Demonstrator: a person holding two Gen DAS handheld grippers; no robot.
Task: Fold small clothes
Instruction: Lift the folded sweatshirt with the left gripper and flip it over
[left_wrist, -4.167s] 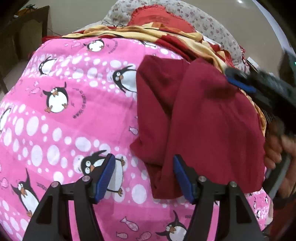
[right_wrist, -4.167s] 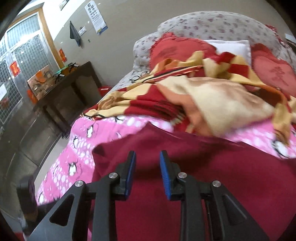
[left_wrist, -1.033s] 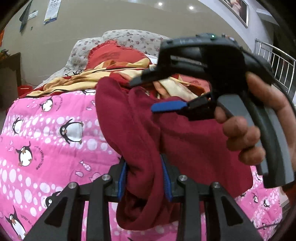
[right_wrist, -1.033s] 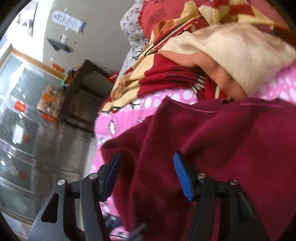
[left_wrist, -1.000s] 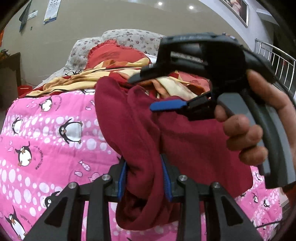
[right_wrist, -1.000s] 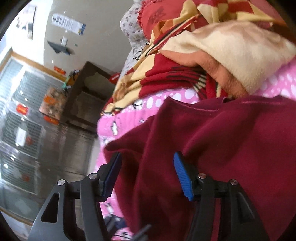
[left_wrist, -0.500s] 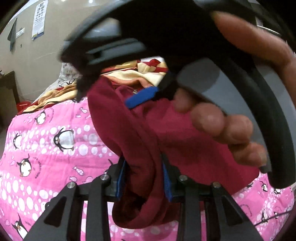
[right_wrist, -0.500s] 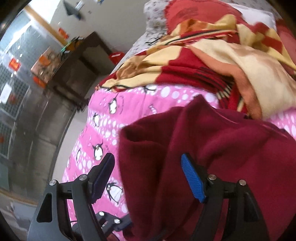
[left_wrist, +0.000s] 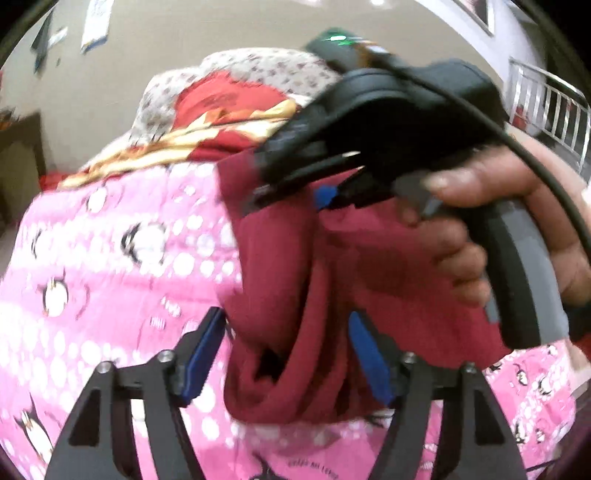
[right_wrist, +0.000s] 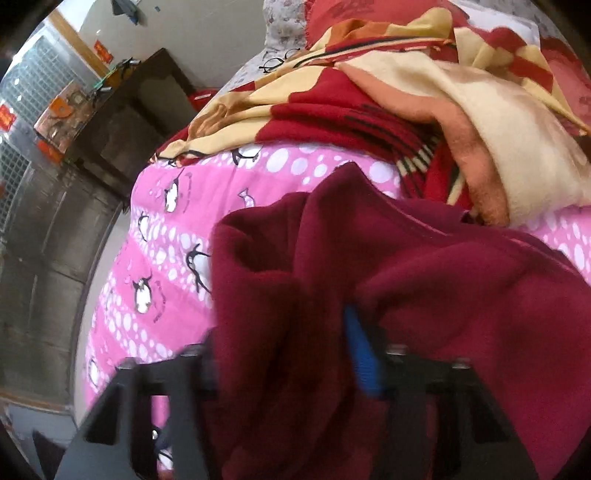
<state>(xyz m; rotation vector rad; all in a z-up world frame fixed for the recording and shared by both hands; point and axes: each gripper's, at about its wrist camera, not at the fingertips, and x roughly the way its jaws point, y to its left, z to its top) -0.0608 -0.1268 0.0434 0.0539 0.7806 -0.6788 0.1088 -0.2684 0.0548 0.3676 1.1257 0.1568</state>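
The pink penguin bedspread (left_wrist: 110, 258) spreads out beneath both your claws. On it, bunched between the fingers of your left claw (left_wrist: 286, 354), lies the maroon garment (left_wrist: 295, 295); those fingers stand apart, gripping nothing. Your right claw (right_wrist: 284, 354) is also spread wide, cloth heaped between its fingers. The garment looks soft, light and floppy, so pinch a hem edge, not the bunched middle.
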